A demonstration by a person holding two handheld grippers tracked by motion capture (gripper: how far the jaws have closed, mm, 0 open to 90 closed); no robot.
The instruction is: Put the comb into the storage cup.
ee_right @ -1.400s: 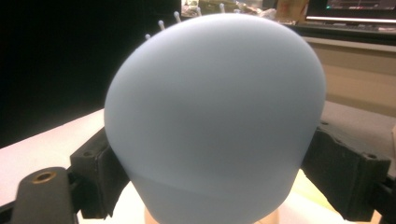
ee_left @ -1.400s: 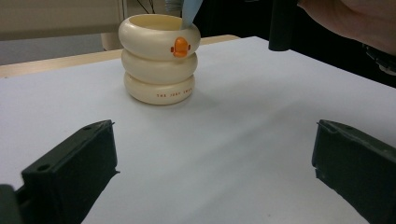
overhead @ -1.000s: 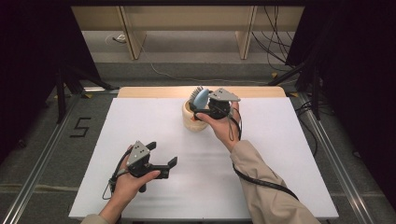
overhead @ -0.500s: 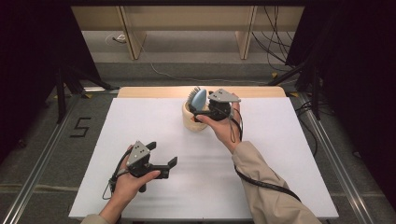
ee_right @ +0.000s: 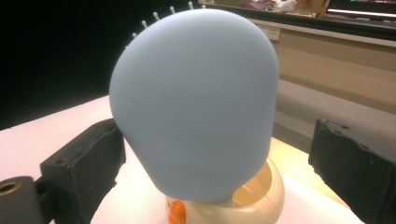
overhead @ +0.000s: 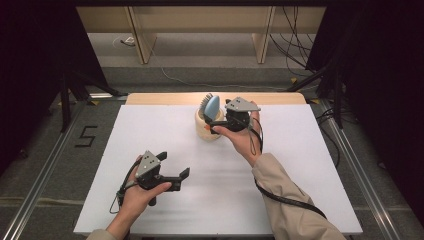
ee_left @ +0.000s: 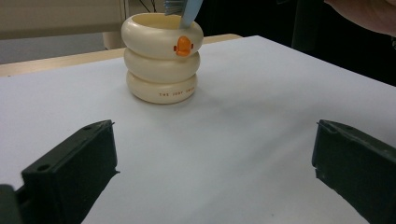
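A cream cup [overhead: 207,131] built of stacked rings with an orange beak stands at the table's far middle. A light blue hairbrush [overhead: 211,106] stands head-up in it, bristles facing away from me. My right gripper [overhead: 216,124] sits just right of the cup, open, its jaws either side of the brush head [ee_right: 196,102] without touching it. The cup rim [ee_right: 261,196] shows below the brush. My left gripper [overhead: 173,164] rests open over the front left of the table, pointing at the cup [ee_left: 161,70] from a distance, with nothing between its jaws [ee_left: 215,149].
The white table top [overhead: 310,165] stretches wide to the right and in front of the cup. A wooden strip [overhead: 165,98] edges its far side. Beyond it stand shelf legs [overhead: 142,40] and loose cables [overhead: 300,30] on the floor.
The right gripper has drawn slightly back toward me from the brush head. The brush, the cup and the left gripper have stayed put.
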